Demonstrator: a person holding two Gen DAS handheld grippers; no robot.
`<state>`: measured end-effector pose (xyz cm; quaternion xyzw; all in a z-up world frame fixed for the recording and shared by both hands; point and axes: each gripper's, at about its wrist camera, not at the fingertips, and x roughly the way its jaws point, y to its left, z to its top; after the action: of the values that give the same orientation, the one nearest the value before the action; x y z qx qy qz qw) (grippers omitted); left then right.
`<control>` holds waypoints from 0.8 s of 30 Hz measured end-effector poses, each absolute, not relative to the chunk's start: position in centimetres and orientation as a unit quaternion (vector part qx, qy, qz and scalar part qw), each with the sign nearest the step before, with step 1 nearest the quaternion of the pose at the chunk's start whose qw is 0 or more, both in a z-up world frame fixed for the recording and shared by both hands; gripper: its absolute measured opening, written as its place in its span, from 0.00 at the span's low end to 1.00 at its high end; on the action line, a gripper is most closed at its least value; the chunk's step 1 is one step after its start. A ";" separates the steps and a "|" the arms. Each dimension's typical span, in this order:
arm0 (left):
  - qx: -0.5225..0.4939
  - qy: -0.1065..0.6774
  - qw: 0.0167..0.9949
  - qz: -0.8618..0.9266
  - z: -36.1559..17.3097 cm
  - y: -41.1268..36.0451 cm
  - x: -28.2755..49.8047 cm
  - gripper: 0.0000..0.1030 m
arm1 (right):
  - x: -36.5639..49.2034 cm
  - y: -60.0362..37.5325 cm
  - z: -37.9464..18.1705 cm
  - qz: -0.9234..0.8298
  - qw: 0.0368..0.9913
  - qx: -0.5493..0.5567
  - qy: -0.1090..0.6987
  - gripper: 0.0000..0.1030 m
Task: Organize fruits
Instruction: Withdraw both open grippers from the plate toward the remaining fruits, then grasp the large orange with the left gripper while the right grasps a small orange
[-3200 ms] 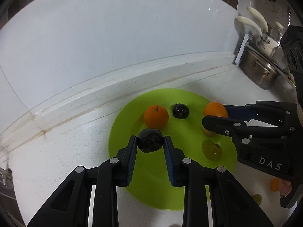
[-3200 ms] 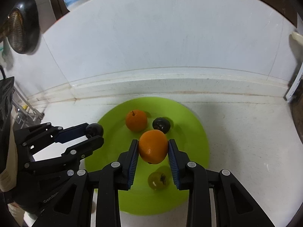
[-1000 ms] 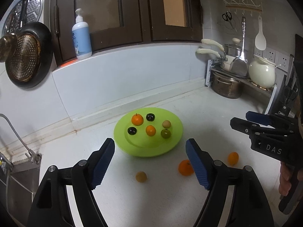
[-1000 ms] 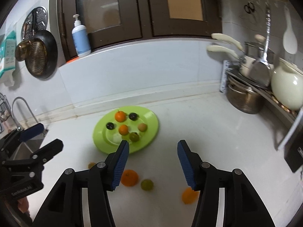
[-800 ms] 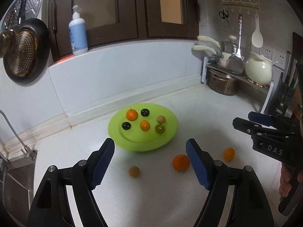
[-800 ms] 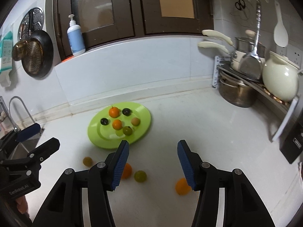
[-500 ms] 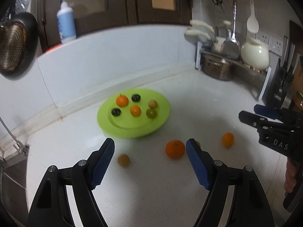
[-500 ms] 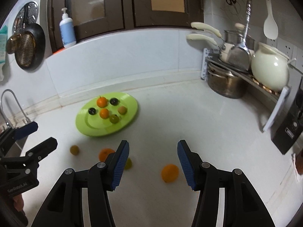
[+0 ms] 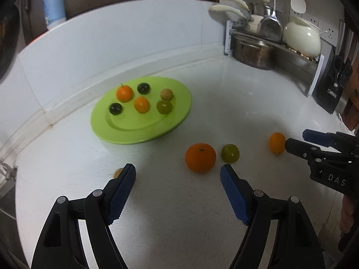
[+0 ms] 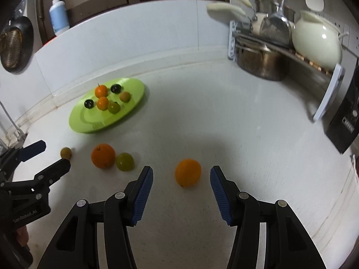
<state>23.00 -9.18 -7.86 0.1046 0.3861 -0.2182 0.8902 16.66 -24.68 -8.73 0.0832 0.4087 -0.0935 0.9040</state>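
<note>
A green plate on the white counter holds several small fruits: orange, black, green and tan. Loose on the counter lie a big orange, a green fruit, a small orange and a small brown fruit. My left gripper is open and empty, just short of the big orange. My right gripper is open and empty, its jaws either side of the small orange without touching it.
A dish rack with a steel pot, a cream pot and utensils stands at the back right. A black knife block is at the right. A soap bottle sits on the ledge. A sink edge is at the left.
Both grippers let go of the fruit they held over the plate, opened and pulled back. They have now moved down toward the loose fruits on the counter.
</note>
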 end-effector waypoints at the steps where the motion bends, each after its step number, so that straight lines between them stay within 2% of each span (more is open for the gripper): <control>1: 0.106 0.387 0.889 -0.221 -8.1 -9.4 23.1 0.75 | 16.7 -24.8 -9.0 -0.094 0.902 0.086 0.413 0.52; 12: 0.123 0.398 0.875 -0.246 -10.4 -11.5 24.9 0.74 | 17.5 -25.5 -10.7 -0.097 0.891 0.095 0.432 0.52; 24: 0.122 0.415 0.863 -0.261 -11.8 -12.5 26.7 0.60 | 18.9 -26.1 -11.1 -0.090 0.890 0.101 0.436 0.47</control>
<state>26.68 -12.54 -11.79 0.1217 0.4153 -0.2606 0.8630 18.86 -26.12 -11.08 0.1010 0.4361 -0.0898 0.8897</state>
